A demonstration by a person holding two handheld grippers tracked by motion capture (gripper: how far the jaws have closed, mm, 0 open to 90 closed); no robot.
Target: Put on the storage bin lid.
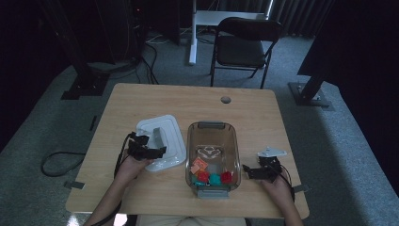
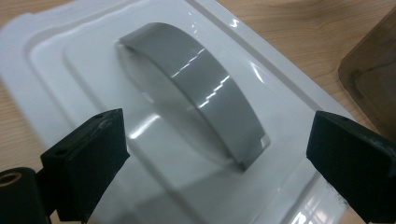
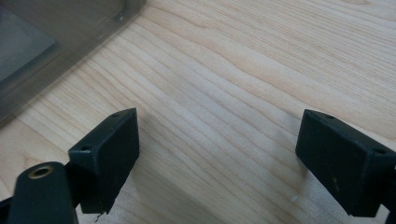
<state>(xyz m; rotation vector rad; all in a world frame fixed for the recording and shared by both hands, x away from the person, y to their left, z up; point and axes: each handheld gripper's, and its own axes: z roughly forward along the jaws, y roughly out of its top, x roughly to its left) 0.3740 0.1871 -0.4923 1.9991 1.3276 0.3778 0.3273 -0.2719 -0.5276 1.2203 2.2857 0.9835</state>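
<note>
While the left gripper (image 2: 217, 154) hovers over the white lid (image 2: 154, 116), its two black jaws stand wide apart on either side of the grey handle (image 2: 201, 102) without touching it. The lid is a glossy moulded plastic rectangle with rounded corners and stepped ridges around a shallow centre; its handle is a smooth grey curved strip, arched and catching streaks of light. In the high view the lid (image 1: 162, 141) lies flat on the counter (image 1: 188, 101), at about nine o'clock from the clear container (image 1: 212, 160) and just beside it. The left gripper (image 1: 157, 151) sits over the lid's near edge, held by the person's left hand (image 1: 134, 165).

The container is a translucent, brownish-tinted tub with rounded corners and a grey clasp at each short end. Small red, teal and orange pieces (image 1: 209, 176) lie in its near half.

The right gripper (image 3: 217, 158) holds its jaws spread open as well, with nothing between them but pale, fine-grained wood; a corner of the container (image 3: 56, 46) shows at ten o'clock in the right gripper view. In the high view the right gripper (image 1: 249, 172) lies at three o'clock from the container, near its wall, with the right hand (image 1: 277, 186) behind it.

A dark folding chair (image 1: 242, 44) stands on the grey carpet beyond the counter at twelve o'clock. A small round hole (image 1: 226, 100) marks the counter's far side.
</note>
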